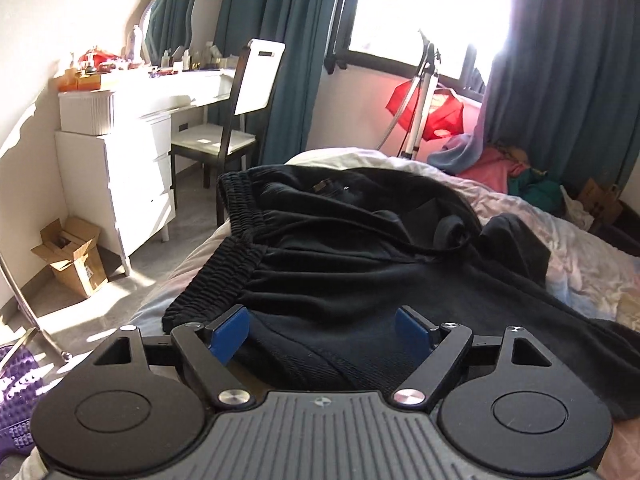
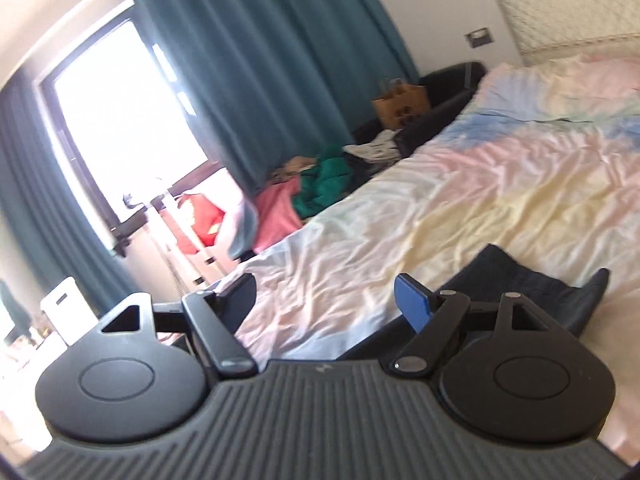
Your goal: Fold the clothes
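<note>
Black trousers (image 1: 340, 256) with a gathered elastic waistband (image 1: 236, 240) lie crumpled on the bed in the left wrist view. My left gripper (image 1: 322, 332) is open just above the near part of the black cloth, its blue pads (image 1: 230, 334) apart and holding nothing. My right gripper (image 2: 326, 300) is open above the pastel bedsheet (image 2: 500, 184), empty. A black end of the garment (image 2: 520, 284) lies just behind its right finger in the right wrist view.
A white dresser (image 1: 120, 152) and chair (image 1: 236, 120) stand left of the bed. A cardboard box (image 1: 72, 256) is on the floor. A metal stand (image 1: 420, 100), red cloth (image 1: 436, 112) and a pile of clothes (image 2: 316, 188) sit by the teal curtains (image 2: 260, 60).
</note>
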Tool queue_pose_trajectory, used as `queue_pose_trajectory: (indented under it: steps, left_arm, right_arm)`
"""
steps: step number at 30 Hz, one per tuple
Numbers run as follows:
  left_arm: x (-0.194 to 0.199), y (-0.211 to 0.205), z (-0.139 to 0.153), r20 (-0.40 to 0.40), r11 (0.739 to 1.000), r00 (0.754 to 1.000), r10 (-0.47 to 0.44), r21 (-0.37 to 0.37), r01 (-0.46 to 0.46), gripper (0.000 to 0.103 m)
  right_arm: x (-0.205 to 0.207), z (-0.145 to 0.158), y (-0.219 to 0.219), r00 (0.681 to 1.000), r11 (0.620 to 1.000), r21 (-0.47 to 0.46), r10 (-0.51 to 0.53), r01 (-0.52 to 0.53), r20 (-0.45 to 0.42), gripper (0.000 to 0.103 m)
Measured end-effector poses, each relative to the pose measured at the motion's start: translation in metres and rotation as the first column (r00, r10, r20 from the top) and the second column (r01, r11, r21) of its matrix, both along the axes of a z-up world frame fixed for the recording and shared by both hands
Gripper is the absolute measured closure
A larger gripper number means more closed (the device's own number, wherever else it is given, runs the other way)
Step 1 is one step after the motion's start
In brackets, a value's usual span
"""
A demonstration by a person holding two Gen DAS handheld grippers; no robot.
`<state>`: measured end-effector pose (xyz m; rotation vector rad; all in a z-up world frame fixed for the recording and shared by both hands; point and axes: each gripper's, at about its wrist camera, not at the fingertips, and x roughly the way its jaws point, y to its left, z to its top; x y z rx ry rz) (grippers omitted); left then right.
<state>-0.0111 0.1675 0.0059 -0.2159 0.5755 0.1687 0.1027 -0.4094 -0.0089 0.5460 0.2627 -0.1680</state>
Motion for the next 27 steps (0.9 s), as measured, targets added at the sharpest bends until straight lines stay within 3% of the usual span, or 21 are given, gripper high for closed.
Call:
queue_pose_trajectory:
  steps: [5,9,15,20,24,27]
  left_arm:
    - [0.020,-0.054,0.009,0.074,0.996,0.993,-0.091,-0.018,0.092,0.021]
    - [0.044,-0.101,0.012,0.110,0.982,0.977,-0.182,-0.023,0.186,0.021]
    - [0.093,-0.172,0.003,0.111,0.949,0.943,-0.315,0.030,0.313,0.020]
    - [0.112,-0.197,-0.034,0.119,0.939,0.932,-0.342,0.085,0.334,0.019]
    - [0.118,-0.193,-0.077,0.064,0.936,0.934,-0.352,0.049,0.349,0.019]
    - [0.121,-0.192,-0.088,0.042,0.937,0.937,-0.347,0.057,0.345,0.019]
  right_arm:
    - [0.001,0.002,0.055,0.984,0.978,-0.113,0.175,-0.176,-0.017,0.025]
    - [0.008,-0.003,0.081,0.974,0.964,-0.144,0.223,-0.225,-0.035,0.025]
    - [0.017,-0.016,0.103,0.963,0.949,-0.162,0.264,-0.271,-0.060,0.025]
    - [0.022,-0.027,0.115,0.957,0.937,-0.194,0.280,-0.289,-0.074,0.025]
    - [0.026,-0.035,0.126,0.954,0.927,-0.224,0.287,-0.300,-0.086,0.025]
    - [0.031,-0.039,0.133,0.952,0.923,-0.232,0.294,-0.307,-0.089,0.025]
